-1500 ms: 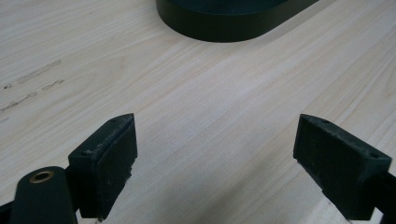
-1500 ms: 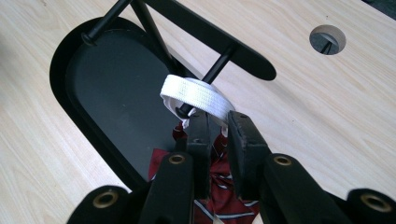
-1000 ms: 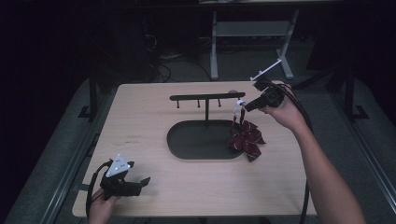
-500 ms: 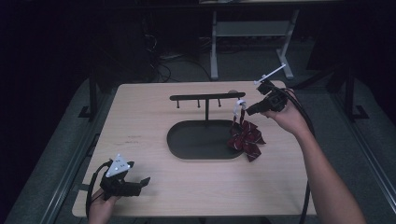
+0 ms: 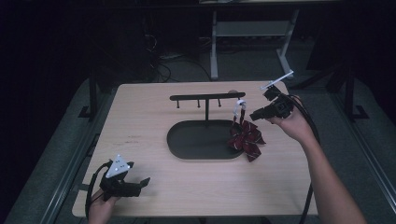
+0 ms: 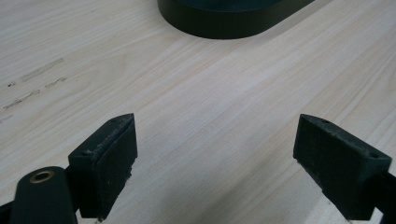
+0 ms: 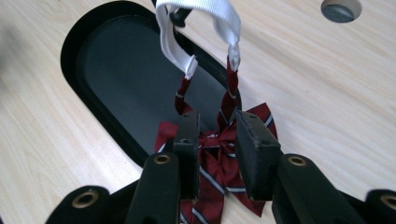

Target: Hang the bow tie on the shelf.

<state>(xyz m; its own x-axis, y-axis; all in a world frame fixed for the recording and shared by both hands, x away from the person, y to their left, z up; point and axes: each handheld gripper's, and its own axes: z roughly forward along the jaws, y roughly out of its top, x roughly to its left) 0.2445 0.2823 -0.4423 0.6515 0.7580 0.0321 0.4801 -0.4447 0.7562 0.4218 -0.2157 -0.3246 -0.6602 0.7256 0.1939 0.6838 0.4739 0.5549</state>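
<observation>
A dark red striped bow tie [image 5: 246, 139] hangs by its white strap [image 5: 240, 106] from the right end of a black hook rack [image 5: 205, 97] and rests on the rim of the rack's oval base [image 5: 196, 140]. My right gripper [image 5: 254, 115] is just right of the strap and apart from it. Its jaws have just been opening and press on nothing. In the right gripper view the gripper [image 7: 215, 128] frames the bow tie [image 7: 212, 175] lying beyond it, under the strap [image 7: 219, 14]. My left gripper [image 5: 142, 183] [image 6: 215, 154] rests open at the table's front left.
The wooden table [image 5: 140, 116] has a round cable hole [image 5: 232, 92] [image 7: 341, 9] behind the rack. The oval base [image 7: 112, 70] is a low raised slab. A metal desk frame [image 5: 252, 32] stands on the floor beyond the table.
My right gripper has drawn back to the right, away from the white strap, and sunk a little. The bow tie stays hanging from the rack. The left gripper has not moved.
</observation>
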